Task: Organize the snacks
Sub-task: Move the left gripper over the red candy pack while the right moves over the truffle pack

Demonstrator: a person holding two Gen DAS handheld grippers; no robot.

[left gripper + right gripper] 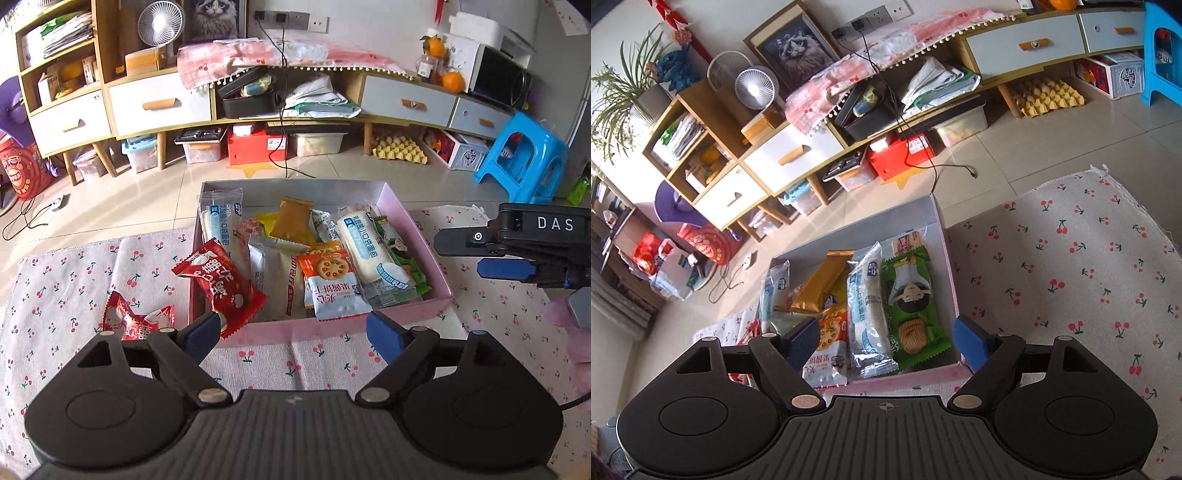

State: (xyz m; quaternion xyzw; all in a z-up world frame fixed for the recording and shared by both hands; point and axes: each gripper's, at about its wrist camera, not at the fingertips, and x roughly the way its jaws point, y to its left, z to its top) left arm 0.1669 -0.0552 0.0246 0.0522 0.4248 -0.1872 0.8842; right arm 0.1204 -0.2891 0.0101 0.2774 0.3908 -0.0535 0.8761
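Both views bright, daylit, w/ light coming from the left side. Glare washes the tiled floor (122, 218) in the left wrist view, esp. at left; a bright streak also crosses the floor in the right wrist view. The fan (161, 23) centre glows blown-out white in both. Strong fisheye bend: the cabinet (236, 99) front curves like a bow, corners go dark w/ vignette. Centre is sharp, print on packets in the pink box (436, 273) readable; edges soft, slightly smeared. Shadows soft, short, under the cabinet and inside the box. The cherry-print cloth (1071, 280) looks evenly lit, colours a bit warm.
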